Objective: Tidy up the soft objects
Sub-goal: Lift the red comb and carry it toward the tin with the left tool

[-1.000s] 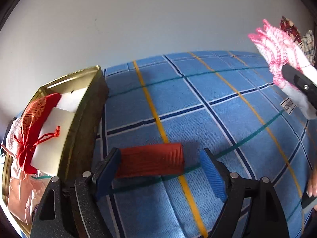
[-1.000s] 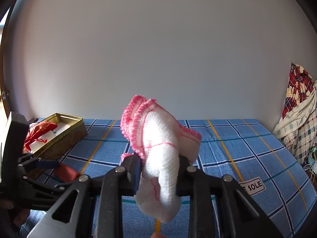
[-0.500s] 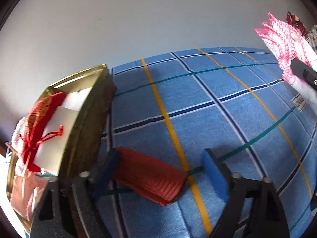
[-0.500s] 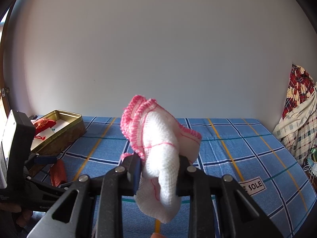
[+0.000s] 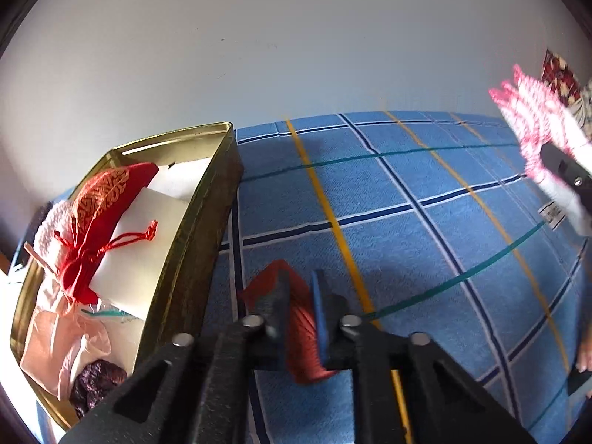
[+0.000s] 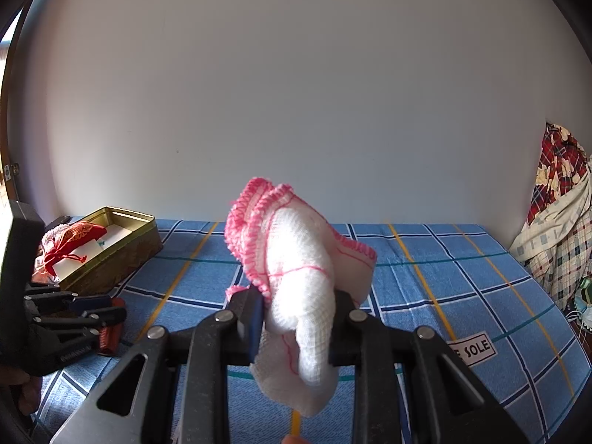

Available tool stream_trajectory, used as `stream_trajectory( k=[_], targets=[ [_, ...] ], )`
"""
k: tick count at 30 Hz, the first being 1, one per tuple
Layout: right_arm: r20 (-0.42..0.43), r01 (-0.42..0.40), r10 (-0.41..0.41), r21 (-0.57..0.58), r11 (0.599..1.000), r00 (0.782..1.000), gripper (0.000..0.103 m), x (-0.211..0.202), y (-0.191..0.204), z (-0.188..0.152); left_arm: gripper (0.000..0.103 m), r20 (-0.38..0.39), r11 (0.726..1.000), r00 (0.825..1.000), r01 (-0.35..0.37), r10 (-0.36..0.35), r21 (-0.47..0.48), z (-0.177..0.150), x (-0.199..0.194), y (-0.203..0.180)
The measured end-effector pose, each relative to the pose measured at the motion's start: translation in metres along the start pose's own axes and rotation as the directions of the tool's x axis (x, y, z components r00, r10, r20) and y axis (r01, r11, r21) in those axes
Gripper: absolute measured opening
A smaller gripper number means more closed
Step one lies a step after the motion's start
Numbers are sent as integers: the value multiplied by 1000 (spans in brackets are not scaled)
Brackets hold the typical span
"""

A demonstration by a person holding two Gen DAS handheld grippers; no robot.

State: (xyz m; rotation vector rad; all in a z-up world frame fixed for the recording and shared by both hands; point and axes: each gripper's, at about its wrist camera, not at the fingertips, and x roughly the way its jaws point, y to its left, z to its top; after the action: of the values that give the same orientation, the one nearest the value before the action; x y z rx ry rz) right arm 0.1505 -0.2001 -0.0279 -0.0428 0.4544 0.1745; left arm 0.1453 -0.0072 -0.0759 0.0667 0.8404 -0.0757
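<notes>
The ribbed red cloth roll (image 5: 301,327) sits pinched between the closed fingers of the left gripper (image 5: 299,309), low over the blue plaid bedsheet (image 5: 425,229) just beside the gold tin (image 5: 192,229). Inside the tin lie a red drawstring pouch (image 5: 100,214), white pads and a pale pink bag (image 5: 55,336). The right gripper (image 6: 296,314) clamps a white cloth with pink crocheted edging (image 6: 296,259), raised above the sheet, well apart from the tin.

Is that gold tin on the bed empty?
No, the gold tin already holds a red drawstring pouch, white folded pieces and a pale pink bag.
</notes>
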Motion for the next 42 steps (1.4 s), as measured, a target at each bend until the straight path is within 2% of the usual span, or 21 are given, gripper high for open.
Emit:
stream_trajectory(
  k=[3,5,11,13,14,15,16,17,18,26,28,29,30,32,37,42],
  targets=[
    [1,1,-1,0,1000,1000,25,0,0,0,1,-5,999,999,49,-49,-18,-7,-7,0],
    [4,2,-2,2,1000,1000,25,-1,0,0,1,5,999,999,41,-41,-4,-13,-13,-3],
    [10,-10,10,0,1000,1000,25,-4,0,1,4,15,997,999,40,-39,-62,-20,-26,1],
    [13,-16,16,0,1000,1000,25,-5,-1,2,13,1,997,999,48,-48,-57,-19,-24,-2],
    [16,-18,18,1,1000,1000,25,-6,-1,2,27,-13,998,999,40,-41,-54,-18,-21,-5],
    [18,-20,20,2,1000,1000,25,-7,-1,3,46,-23,998,999,27,-28,-54,-17,-18,-7],
    [20,-22,22,3,1000,1000,25,-8,-2,3,55,-23,998,1000,11,-12,-57,-17,-16,-8],
    [22,-23,23,5,1000,999,25,-8,-2,3,68,-16,998,1000,-2,1,-60,-17,-16,-8],
    [22,-25,25,7,1000,999,25,-9,-3,4,72,-11,998,1000,-10,10,-61,-17,-17,-9],
    [26,-39,39,2,999,999,25,-13,-3,4,73,-82,993,994,-84,77,-81,-12,8,-11],
    [26,-39,39,4,999,999,25,-13,-4,4,65,-74,993,996,-57,50,-103,-11,8,-10],
    [26,-38,38,5,999,999,25,-13,-5,4,50,-69,993,996,-55,48,-101,-11,7,-10],
    [25,-36,36,8,999,999,25,-12,-6,3,45,-70,994,997,-43,36,-97,-11,6,-10],
    [23,-35,34,12,999,999,25,-11,-6,4,43,-72,996,997,-22,15,-91,-13,4,-9],
    [27,-30,30,3,1000,999,25,-10,-4,4,42,-35,995,999,29,-32,-95,-19,-10,-6],
    [52,-46,46,5,999,998,25,-15,-2,5,42,46,996,999,29,-25,-85,-17,-43,1]
  ],
)
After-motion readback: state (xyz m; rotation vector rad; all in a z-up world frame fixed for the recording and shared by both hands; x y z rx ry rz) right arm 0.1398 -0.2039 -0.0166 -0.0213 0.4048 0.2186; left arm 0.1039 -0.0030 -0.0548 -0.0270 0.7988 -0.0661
